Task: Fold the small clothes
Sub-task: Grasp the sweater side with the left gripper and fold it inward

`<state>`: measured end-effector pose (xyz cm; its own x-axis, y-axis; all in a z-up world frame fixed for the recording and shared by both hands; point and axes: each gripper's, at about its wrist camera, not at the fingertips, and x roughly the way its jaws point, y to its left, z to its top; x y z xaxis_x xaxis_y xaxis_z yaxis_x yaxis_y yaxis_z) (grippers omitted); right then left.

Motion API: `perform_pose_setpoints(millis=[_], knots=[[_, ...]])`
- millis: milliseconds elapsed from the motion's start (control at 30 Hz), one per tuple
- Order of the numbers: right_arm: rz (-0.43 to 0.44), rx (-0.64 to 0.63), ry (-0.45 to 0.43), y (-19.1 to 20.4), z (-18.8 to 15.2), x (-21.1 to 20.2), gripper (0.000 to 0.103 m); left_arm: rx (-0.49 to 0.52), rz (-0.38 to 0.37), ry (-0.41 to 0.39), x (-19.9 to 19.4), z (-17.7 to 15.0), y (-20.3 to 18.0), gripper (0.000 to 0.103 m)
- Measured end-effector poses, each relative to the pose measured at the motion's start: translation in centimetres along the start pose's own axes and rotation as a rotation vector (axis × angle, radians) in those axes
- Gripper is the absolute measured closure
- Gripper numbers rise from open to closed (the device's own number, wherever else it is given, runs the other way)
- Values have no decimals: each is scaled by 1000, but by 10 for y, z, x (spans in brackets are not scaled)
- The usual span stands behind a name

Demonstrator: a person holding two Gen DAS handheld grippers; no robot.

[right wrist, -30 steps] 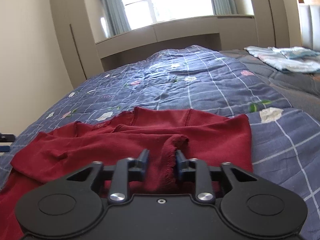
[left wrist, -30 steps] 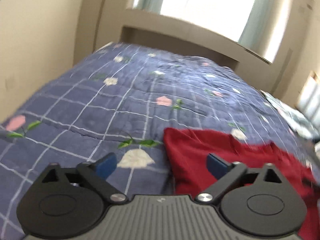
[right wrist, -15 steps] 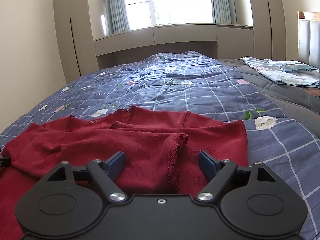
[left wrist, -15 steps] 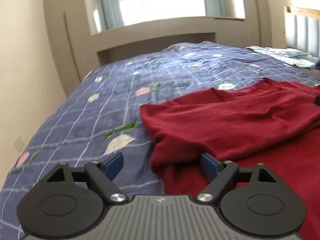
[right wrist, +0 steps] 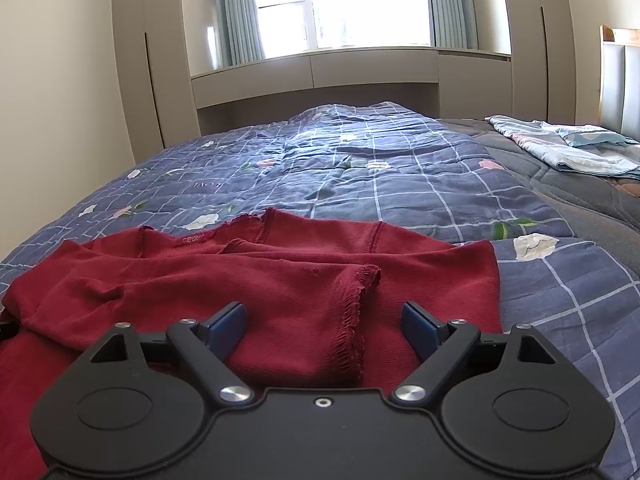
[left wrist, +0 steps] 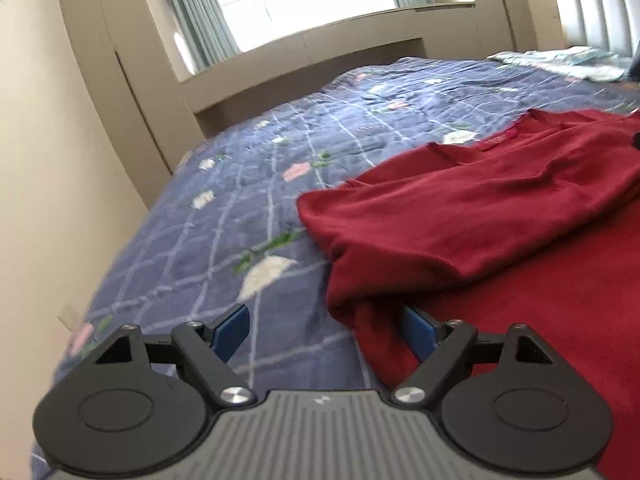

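right tool [right wrist: 324, 328] released sleeve [right wrist: 352, 300]; shirt [left wrist: 500, 216] cropped.

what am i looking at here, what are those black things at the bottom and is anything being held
Those black shapes are hand-held grabbing tools, one in each of a person's hands, with no robot arm. Each carries a wide-angle camera looking forward along its two blue-tipped fingers, so each picture is one tool's own view.

One view is from the left tool, at the left edge of a red sweater. The other is from the right tool, with the sweater's folded-over sleeve lying between its fingers.

The sweater lies on a bed covered by a blue checked quilt with flowers. A pale folded cloth lies farther back on the right.

Both tools are open, and nothing is held.
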<state>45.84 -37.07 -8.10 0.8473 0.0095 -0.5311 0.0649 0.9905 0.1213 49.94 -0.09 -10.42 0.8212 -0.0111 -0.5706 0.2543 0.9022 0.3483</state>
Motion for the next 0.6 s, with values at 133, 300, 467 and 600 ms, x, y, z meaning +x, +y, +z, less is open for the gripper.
perform_pose_setpoints(millis=[133,300,467,600], knots=[[0,-2,0,0,0,0,16,-29,26,-13,11,10,-9,42],[6,2,1,0,-1,1,16,-71,21,-42,5,11,-13,86],[6,-1,0,-1,-1,0,16,-298,-47,32,11,2,19,92],[9,3,0,-1,-1,1,16,-542,-123,65,16,-6,48,92]])
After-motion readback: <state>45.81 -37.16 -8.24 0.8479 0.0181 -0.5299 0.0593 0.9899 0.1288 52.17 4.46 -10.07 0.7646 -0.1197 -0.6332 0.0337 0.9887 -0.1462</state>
